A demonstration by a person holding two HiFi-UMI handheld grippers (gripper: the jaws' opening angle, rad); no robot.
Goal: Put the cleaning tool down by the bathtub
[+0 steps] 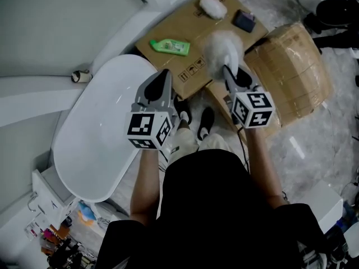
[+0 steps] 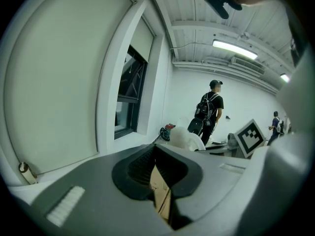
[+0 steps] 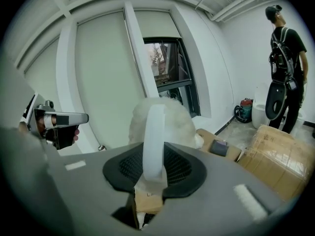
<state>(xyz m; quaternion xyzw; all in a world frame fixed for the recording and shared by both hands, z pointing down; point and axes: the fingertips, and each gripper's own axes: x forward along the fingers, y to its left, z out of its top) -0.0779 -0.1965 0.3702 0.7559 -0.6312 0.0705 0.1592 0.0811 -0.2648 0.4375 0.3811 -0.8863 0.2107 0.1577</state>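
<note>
The cleaning tool is a fluffy white duster (image 1: 223, 48) on a white handle (image 3: 153, 132). My right gripper (image 1: 227, 72) is shut on that handle, and the fluffy head sticks out past the jaws over a flat cardboard box (image 1: 193, 66). The white oval bathtub (image 1: 106, 128) lies at the left in the head view. My left gripper (image 1: 164, 76) hangs over the bathtub's right rim, its jaws shut with nothing between them (image 2: 155, 154). In the right gripper view the left gripper (image 3: 54, 124) shows at the far left.
On the cardboard lie a green bottle (image 1: 170, 46), a second white fluffy pad (image 1: 213, 6) and a dark small object (image 1: 244, 20). A wrapped brown box (image 1: 291, 72) stands at the right. The person's feet (image 1: 193, 119) stand between tub and boxes. A person with a backpack (image 2: 209, 109) stands far off.
</note>
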